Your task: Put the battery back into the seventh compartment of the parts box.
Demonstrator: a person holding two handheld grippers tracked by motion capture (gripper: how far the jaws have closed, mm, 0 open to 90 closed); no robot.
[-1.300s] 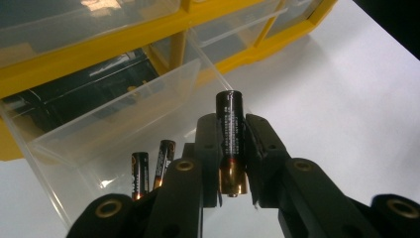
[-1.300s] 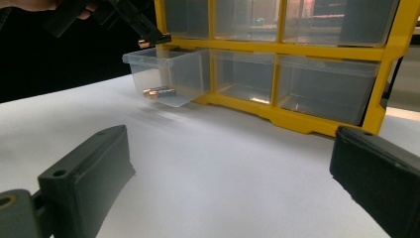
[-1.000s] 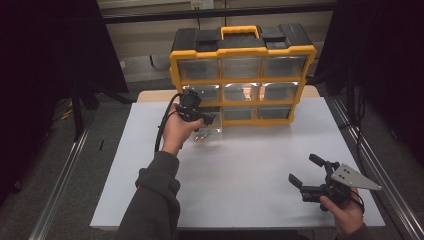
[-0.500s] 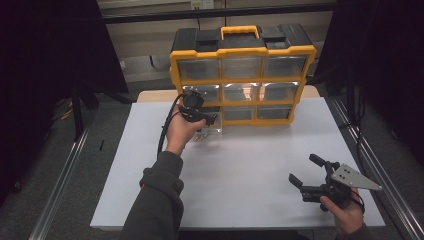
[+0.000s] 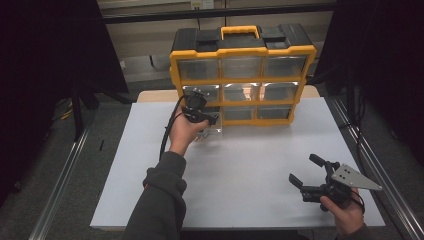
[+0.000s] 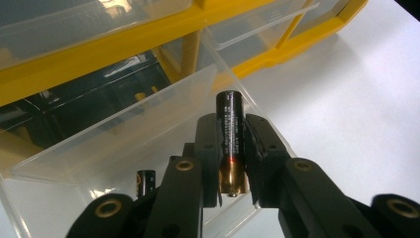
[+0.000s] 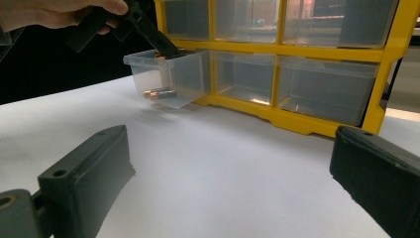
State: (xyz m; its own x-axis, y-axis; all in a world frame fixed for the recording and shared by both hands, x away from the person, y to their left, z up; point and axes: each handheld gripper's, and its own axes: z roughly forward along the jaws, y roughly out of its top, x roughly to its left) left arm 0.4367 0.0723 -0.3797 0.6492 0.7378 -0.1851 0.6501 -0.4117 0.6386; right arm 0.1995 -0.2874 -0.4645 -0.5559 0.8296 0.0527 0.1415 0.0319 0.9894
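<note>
Jaws of the left gripper (image 6: pixel 233 163) are clamped on a black battery (image 6: pixel 230 130), held over the clear drawer (image 6: pixel 124 124) pulled out of the yellow organizer (image 5: pixel 242 75) at the table's (image 5: pixel 240 160) far edge. Another battery (image 7: pixel 159 92) lies in that drawer. Near the table's near right corner, the right gripper (image 5: pixel 307 175) rests with its jaws wide apart, gripping nothing.

One yellow-framed organizer (image 5: pixel 243 75) with nine clear drawers, three rows of three. One drawer (image 6: pixel 129 134) pulled out just beyond the fingers (image 6: pixel 210 148). Batteries: one (image 6: pixel 230 134) between those fingers, one (image 6: pixel 145 182) below them in the drawer. Two grippers: left gripper (image 5: pixel 200 116), right gripper (image 5: pixel 306 171).
</note>
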